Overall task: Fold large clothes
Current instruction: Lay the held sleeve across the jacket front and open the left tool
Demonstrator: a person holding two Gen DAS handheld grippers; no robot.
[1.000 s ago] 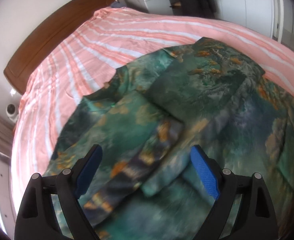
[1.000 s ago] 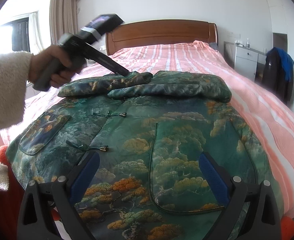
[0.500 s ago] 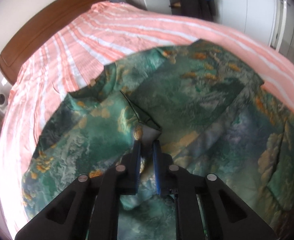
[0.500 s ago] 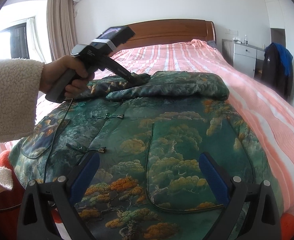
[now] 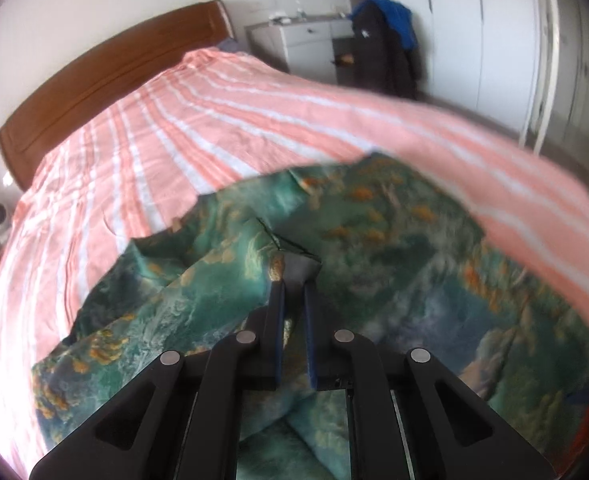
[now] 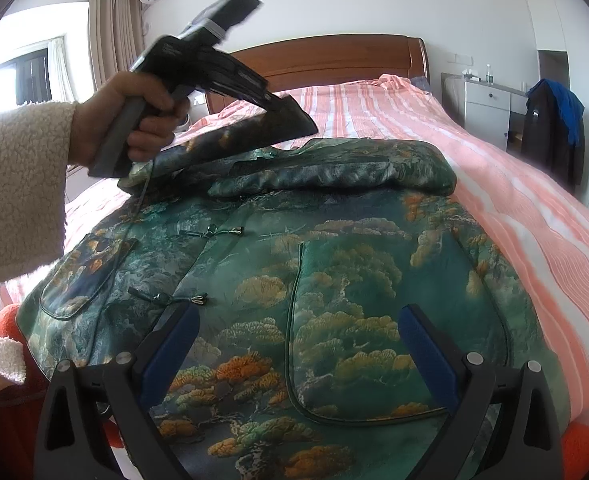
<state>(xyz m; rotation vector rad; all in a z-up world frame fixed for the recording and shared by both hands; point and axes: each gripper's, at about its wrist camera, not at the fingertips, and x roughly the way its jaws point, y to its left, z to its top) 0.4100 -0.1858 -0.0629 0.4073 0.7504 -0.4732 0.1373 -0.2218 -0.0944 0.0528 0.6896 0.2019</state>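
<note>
Jacket (image 6: pixel 334 280) fabric is spread front-up across the striped bed (image 6: pixel 514 200), its sleeve cuff (image 5: pixel 294 266) pinched in the closed left gripper (image 5: pixel 293 300) for lifting, while the right gripper (image 6: pixel 294 344) is held wide open above the hem.

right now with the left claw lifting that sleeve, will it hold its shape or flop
Likely flop: the sleeve sags from the left claw in soft folds. Probably slippery, since the jacket looks satiny. It seems padded, so the fold may spring open.

1 green jacket (image 6: pixel 334 280), 2 grippers: left gripper (image 5: pixel 292 292), right gripper (image 6: pixel 298 344), 1 bed (image 5: pixel 254 128).
</note>
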